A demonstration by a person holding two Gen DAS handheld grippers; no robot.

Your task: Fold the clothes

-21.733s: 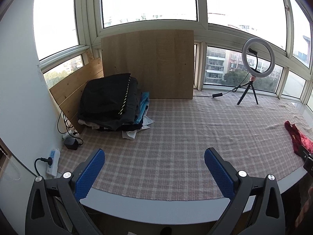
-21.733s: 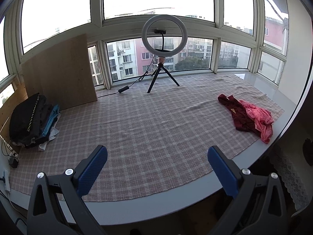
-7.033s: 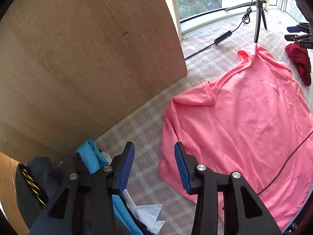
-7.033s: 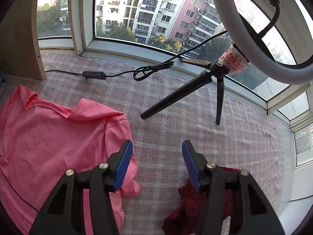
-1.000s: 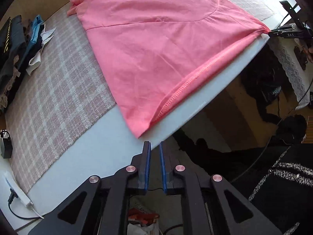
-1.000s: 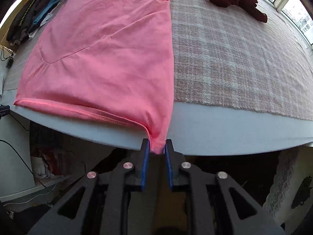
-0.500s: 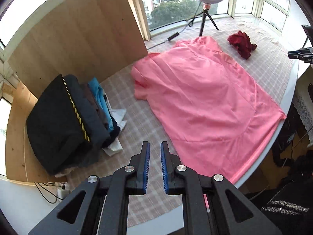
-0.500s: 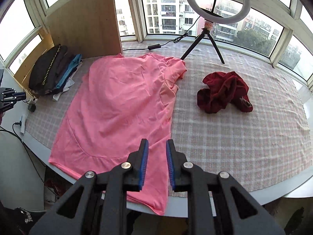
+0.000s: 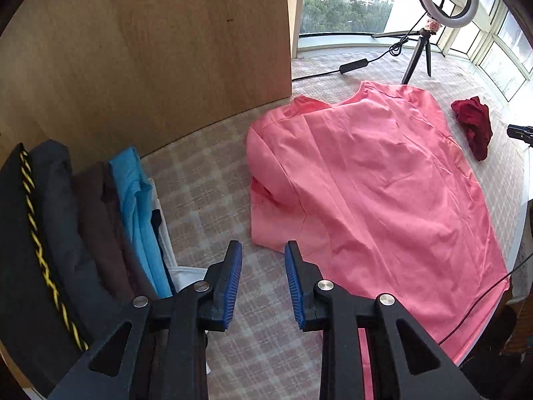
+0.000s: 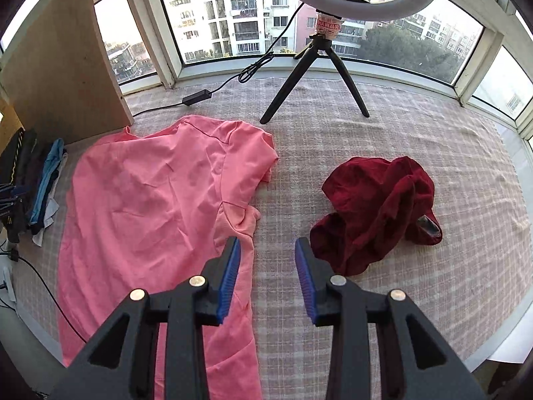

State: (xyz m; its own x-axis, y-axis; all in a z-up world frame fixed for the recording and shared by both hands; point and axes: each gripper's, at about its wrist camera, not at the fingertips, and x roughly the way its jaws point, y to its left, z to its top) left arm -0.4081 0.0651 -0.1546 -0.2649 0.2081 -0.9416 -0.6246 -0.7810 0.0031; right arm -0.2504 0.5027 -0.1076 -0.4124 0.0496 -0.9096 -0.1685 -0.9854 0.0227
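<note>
Nearest us, our left gripper [image 9: 261, 280] and right gripper [image 10: 267, 278] hang released over the checked cloth [image 10: 383, 140]; their jaws have just been opening, with nothing between them. The pink shirt [image 9: 383, 193] lies spread flat on the tabletop, hem at the near edge, collar toward the window. It looks light, thin and limp, so we judge it will sag and crease unless we pinch it at the sleeve folds or shoulders. Beyond lie a crumpled red garment [image 10: 379, 206], a folded stack [image 9: 83, 233] by the wooden board [image 9: 150, 50], then the ring light [image 10: 333, 33] and windows.
</note>
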